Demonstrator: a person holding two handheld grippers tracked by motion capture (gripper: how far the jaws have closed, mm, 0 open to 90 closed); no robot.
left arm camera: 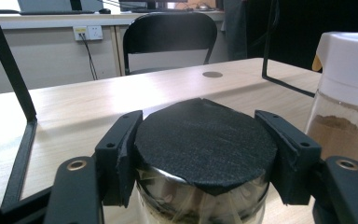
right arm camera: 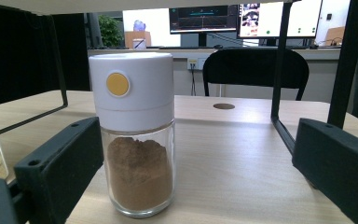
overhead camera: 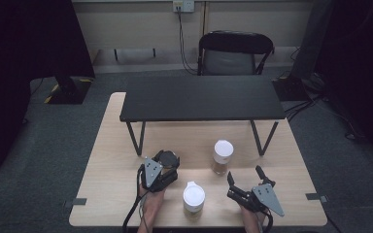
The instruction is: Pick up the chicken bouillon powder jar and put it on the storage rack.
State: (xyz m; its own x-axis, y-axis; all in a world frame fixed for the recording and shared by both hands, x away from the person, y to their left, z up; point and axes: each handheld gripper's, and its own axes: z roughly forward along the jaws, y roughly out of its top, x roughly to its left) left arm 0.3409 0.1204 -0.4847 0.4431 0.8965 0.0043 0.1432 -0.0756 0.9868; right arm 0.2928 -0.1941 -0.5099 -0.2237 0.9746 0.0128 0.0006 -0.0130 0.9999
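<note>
1. The left gripper sits at the near left of the wooden table, its jaws closed around a black-lidded glass jar. In the left gripper view the two pads press against opposite sides of the jar just under its dark round lid.
2. The right gripper lies at the near right with its jaws spread wide and holding nothing.
3. A white-capped spice jar of brown powder stands upright just beyond the right gripper's tips, slightly to their left. In the right gripper view it stands ahead of the jaws, close to the left one and not touching either; a yellow dot marks its cap.
4. A second white-capped jar stands at the near edge, between the two grippers and apart from both.
5. A low black shelf on wire legs spans the far half of the table; a black chair stands behind it.
</note>
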